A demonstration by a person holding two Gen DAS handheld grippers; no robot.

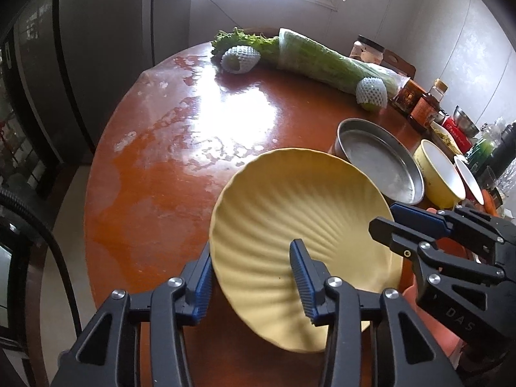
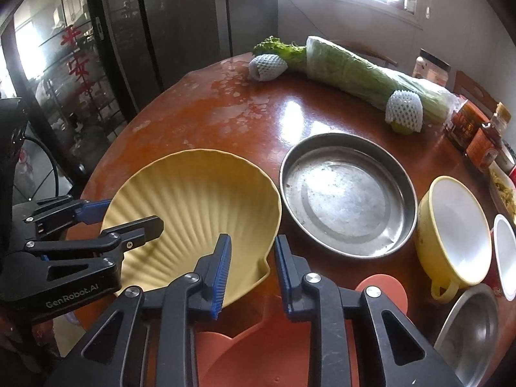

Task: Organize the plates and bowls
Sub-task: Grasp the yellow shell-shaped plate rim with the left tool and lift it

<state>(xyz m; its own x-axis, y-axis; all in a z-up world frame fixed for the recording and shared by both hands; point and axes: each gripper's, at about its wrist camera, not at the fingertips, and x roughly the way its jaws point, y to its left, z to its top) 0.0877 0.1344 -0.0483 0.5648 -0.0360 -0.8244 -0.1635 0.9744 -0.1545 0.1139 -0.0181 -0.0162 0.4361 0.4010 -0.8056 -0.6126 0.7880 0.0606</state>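
Note:
A yellow shell-shaped plate (image 1: 290,213) (image 2: 193,200) is held tilted above the round red-brown table (image 1: 154,174). My left gripper (image 1: 254,277) straddles its near rim, jaws open wide, one pad under and one over the plate. My right gripper (image 2: 251,267) is open around the plate's other edge; it shows from the side in the left wrist view (image 1: 387,219). A round metal pan (image 2: 346,193) (image 1: 380,164), a yellow bowl with white inside (image 2: 454,229) (image 1: 440,174) and a steel bowl (image 2: 471,332) stand on the table. An orange plate (image 2: 274,354) lies under my right gripper.
A wrapped cabbage (image 2: 364,71), lettuce (image 2: 280,50) and two foam-netted fruits (image 2: 267,67) (image 2: 404,111) lie at the table's far side. Jars and bottles (image 2: 483,142) crowd the right edge. A white cup (image 2: 506,251) stands beside the yellow bowl. A dark fridge (image 2: 180,16) stands behind the table.

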